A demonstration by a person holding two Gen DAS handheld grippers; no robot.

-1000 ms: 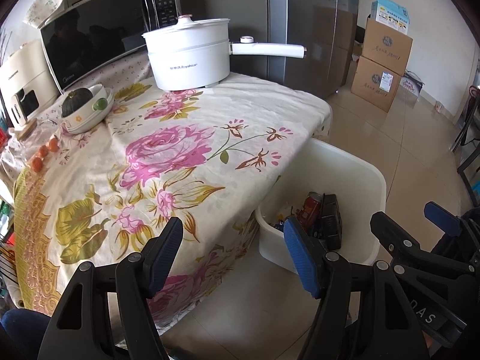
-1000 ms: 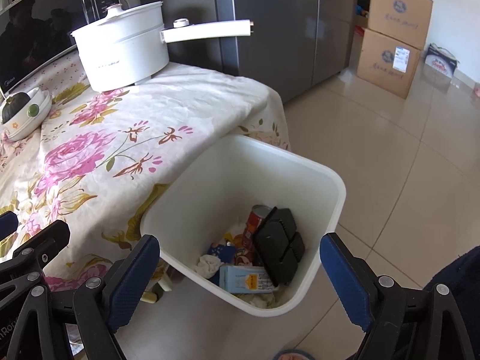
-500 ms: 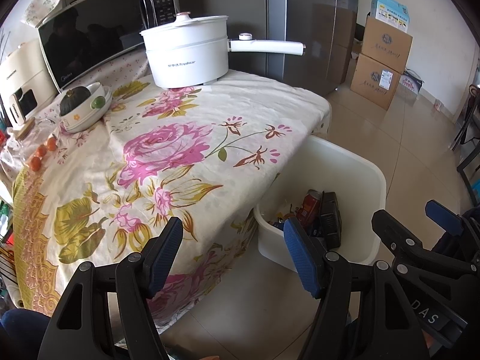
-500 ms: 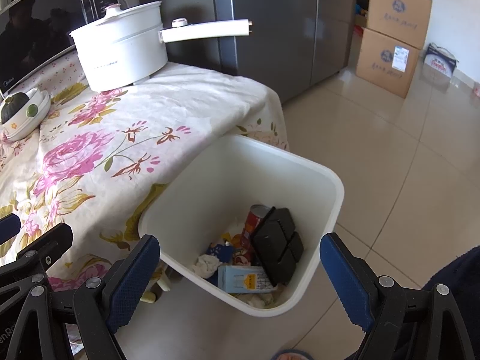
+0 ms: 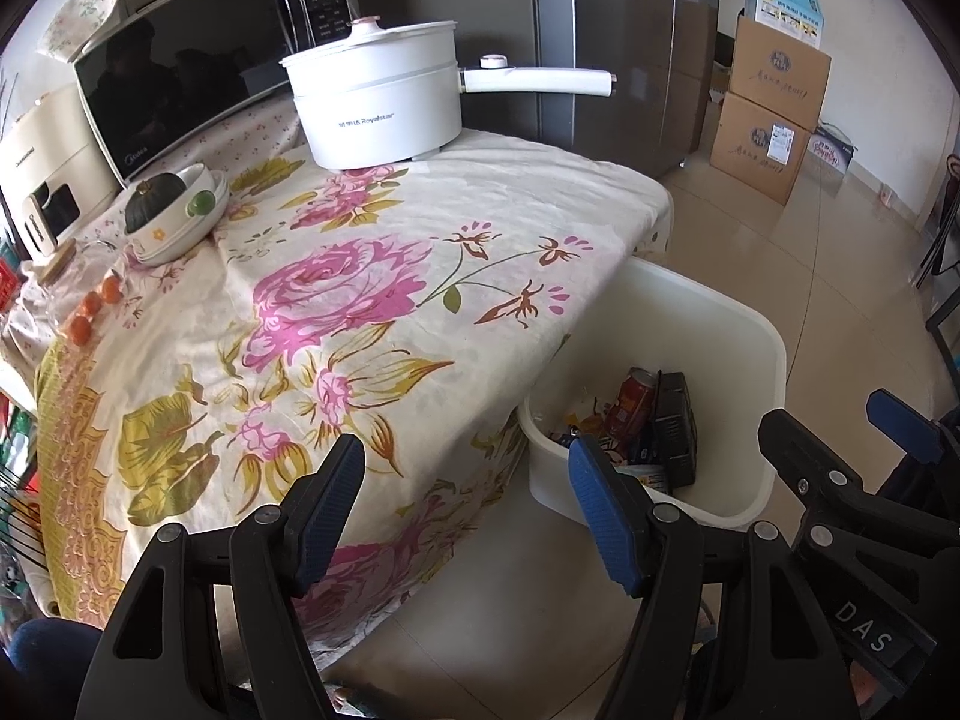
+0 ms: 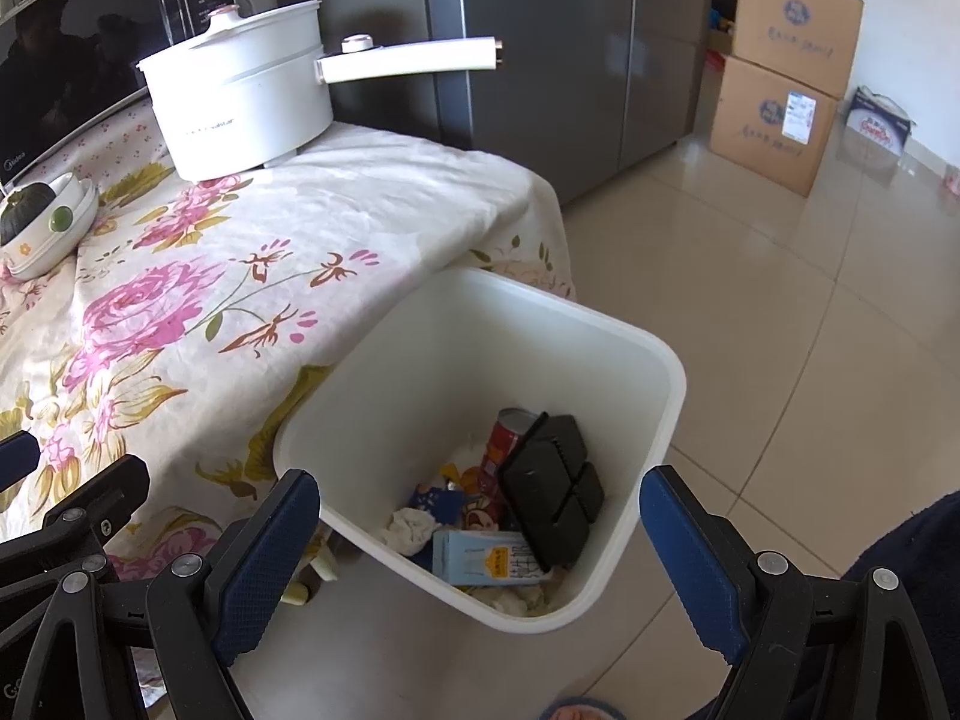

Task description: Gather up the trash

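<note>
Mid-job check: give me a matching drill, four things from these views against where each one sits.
Things:
1. red can
2. white pot
3. pumpkin
4. cardboard boxes

Places:
A. in a bowl on the table
B. on the floor by the wall
C. inside the white bin
D. at the table's far end, by the microwave

Pairs: 1-C, 2-D, 3-A, 4-B

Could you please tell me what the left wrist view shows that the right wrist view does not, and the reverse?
Only the left wrist view shows the small oranges on the tablecloth's far left and the beige appliance beside the microwave. Only the right wrist view shows the crumpled tissue and the light blue carton low in the bin, plus scraps on the floor beside it. Both show the white bin, the red can, the black tray, the white pot and the squash bowl. Both grippers are open and empty.
</note>
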